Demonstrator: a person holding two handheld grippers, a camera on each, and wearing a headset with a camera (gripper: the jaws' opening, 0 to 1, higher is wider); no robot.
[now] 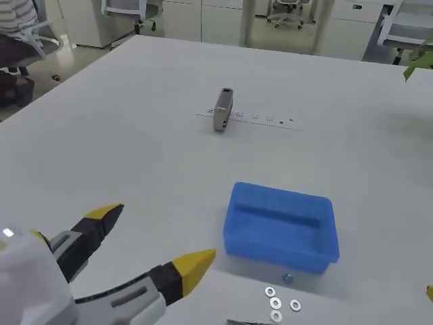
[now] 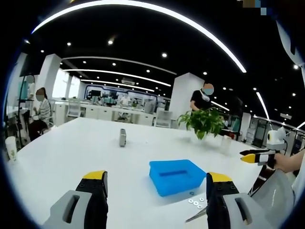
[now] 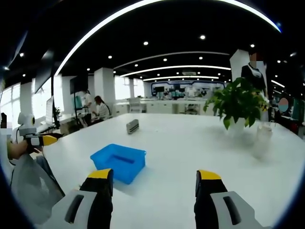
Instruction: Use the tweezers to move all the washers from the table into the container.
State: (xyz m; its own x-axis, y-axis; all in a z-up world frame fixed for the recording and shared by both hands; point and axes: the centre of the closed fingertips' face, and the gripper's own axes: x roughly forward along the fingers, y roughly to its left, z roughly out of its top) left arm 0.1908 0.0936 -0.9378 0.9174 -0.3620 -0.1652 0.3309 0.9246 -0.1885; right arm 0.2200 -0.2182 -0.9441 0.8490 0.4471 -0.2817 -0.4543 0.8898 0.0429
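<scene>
My left gripper point(image 1: 159, 233) and right gripper point(image 3: 155, 174) gape wide, empty; I fear a clumsy grab at the thin metal tweezers point(image 2: 195, 217) scatters the small silver washers point(image 1: 275, 302).

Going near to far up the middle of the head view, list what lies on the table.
washers → blue container → small grey block

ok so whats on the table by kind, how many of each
washers: 4
blue container: 1
tweezers: 1, partly visible at the frame edge
grey block: 1
small bluish round bit by the container: 1, too small to identify
total: 8
</scene>
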